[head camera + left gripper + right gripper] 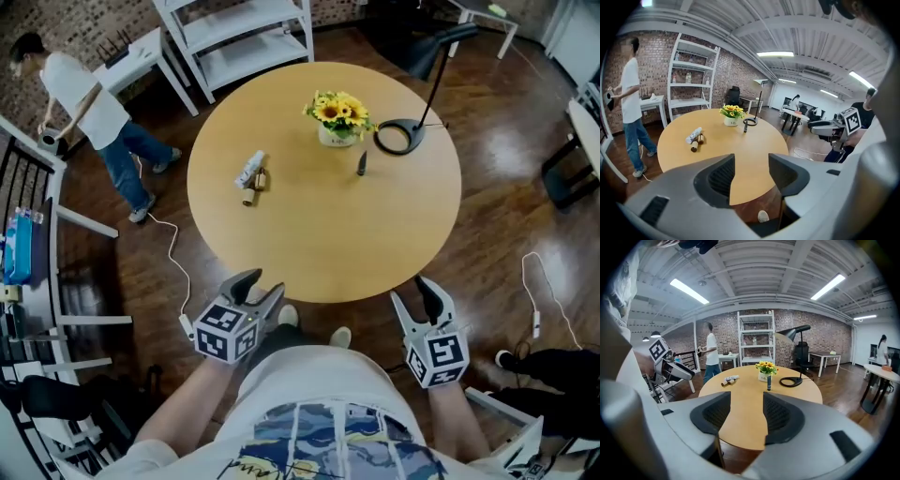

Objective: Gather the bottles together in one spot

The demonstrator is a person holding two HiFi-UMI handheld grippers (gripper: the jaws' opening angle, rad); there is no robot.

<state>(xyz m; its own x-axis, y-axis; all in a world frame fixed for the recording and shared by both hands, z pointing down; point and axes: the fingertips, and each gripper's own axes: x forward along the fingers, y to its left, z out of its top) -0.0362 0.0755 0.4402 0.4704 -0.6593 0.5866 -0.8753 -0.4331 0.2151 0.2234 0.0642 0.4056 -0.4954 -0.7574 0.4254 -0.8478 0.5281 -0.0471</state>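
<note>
The left claw [260, 289] and right claw [419, 302] hang open and empty off the near edge of the round pale-wood bench [328, 244] (dark plank floor below). Well beyond them, at far left, a white plastic bottle [250, 169] lies touching two small brown bottles [260, 178]. They are apart from the slim dark bottle [362, 164] beside the potted sunflowers [337, 117].

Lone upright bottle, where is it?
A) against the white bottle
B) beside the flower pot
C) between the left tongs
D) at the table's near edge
B: the dark bottle stands upright on the table right next to the flower pot, well apart from the white bottle lying on the far left side.
</note>
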